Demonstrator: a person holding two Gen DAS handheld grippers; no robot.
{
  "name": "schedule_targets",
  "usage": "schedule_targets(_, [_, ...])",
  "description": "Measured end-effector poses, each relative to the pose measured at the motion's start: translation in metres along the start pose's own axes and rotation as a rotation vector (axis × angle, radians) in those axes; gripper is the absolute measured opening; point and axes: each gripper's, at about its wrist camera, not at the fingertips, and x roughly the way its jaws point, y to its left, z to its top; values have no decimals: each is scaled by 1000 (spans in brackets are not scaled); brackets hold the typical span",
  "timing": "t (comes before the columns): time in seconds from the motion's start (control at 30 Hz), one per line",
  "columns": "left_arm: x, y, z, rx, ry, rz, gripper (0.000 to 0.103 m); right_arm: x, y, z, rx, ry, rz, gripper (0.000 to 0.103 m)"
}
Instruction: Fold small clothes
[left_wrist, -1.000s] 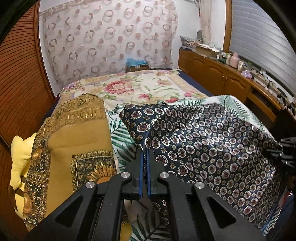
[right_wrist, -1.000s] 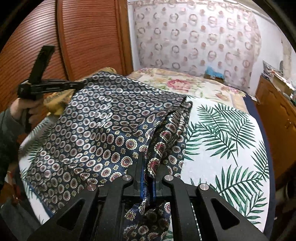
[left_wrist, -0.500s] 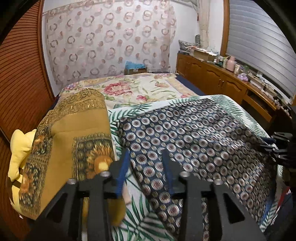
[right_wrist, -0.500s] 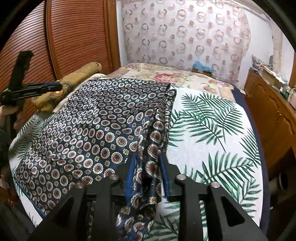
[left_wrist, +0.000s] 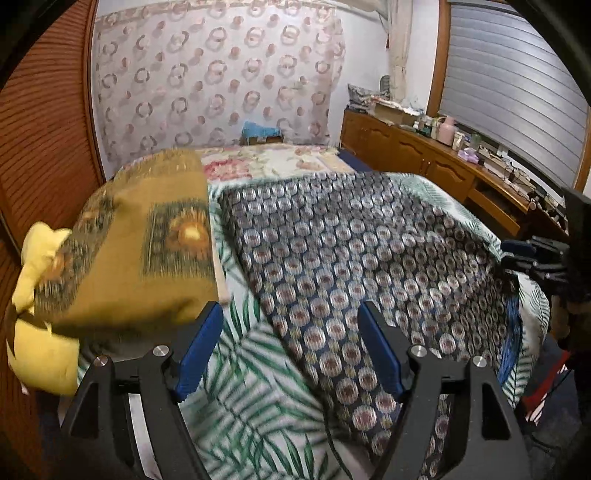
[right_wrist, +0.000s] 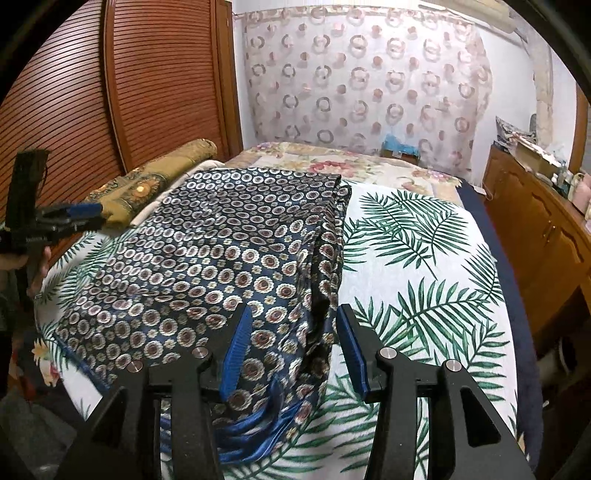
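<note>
With both the left tongs (left_wrist: 290, 350) and the right tongs (right_wrist: 293, 349) spread and gripping nothing, the navy medallion-print silky cloth (right_wrist: 221, 254) is lying flat on the palm-leaf bedspread (right_wrist: 424, 295) just ahead of them, apparently between folds, so re-pinching its near edge looks next.

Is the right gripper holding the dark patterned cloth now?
No, the right gripper is open, and the cloth lies flat on the bed between and beyond its fingers.
</note>
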Motion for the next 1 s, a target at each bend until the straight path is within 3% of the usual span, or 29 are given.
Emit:
schedule_targets(0.4, [-23,-17,-64,-33,56,-17,76,-6,34,-14,-25,13,43,49])
schedule_targets(0.7, [-25,-35,-84,-67,80,-61,76,8,56,-19,-46,42,61,49])
schedule_targets(0.87, [-25,-48,-88,-34,90,-83,76,11,62,-22,-60,55,73,49])
schedule_targets(1.0, [-27,-56,-89,-30,98,-128,64,12,65,-22,-64,63,85,49])
